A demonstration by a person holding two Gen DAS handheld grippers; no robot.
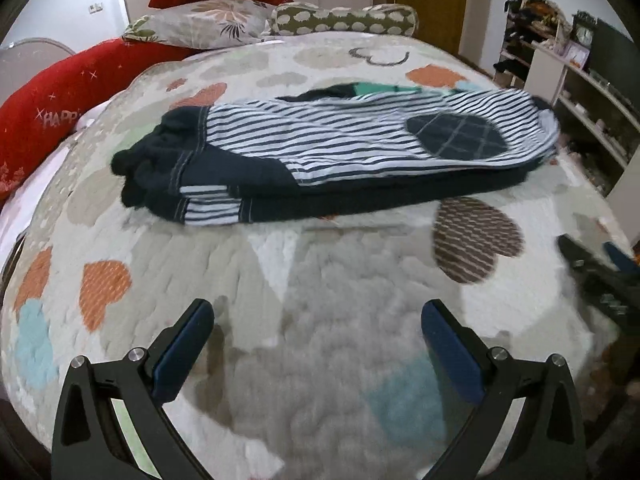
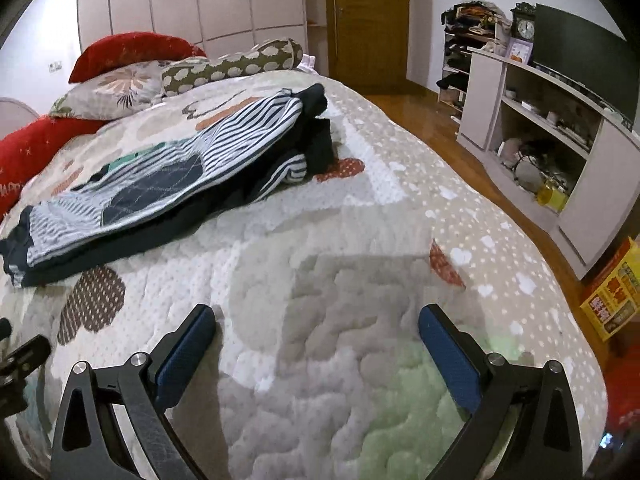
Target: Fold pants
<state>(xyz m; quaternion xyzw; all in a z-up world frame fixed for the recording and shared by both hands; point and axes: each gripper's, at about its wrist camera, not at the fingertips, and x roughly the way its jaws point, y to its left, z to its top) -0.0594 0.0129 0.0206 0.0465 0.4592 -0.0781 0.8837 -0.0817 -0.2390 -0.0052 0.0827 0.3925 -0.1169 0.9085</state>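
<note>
Quilted bed (image 1: 320, 320) lies bare before both spread, empty grippers (image 1: 318, 340) (image 2: 318, 344); folded pants (image 1: 320, 148) well ahead.

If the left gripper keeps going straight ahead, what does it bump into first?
Probably the striped pants. The left gripper, jaws open and empty, hovers over bare quilt, and the pants lie straight ahead; if it points downward, it would meet the quilt first.

Right tool (image 1: 600, 276) blurred at frame edge, shelf items (image 2: 540, 184) indistinct
</note>
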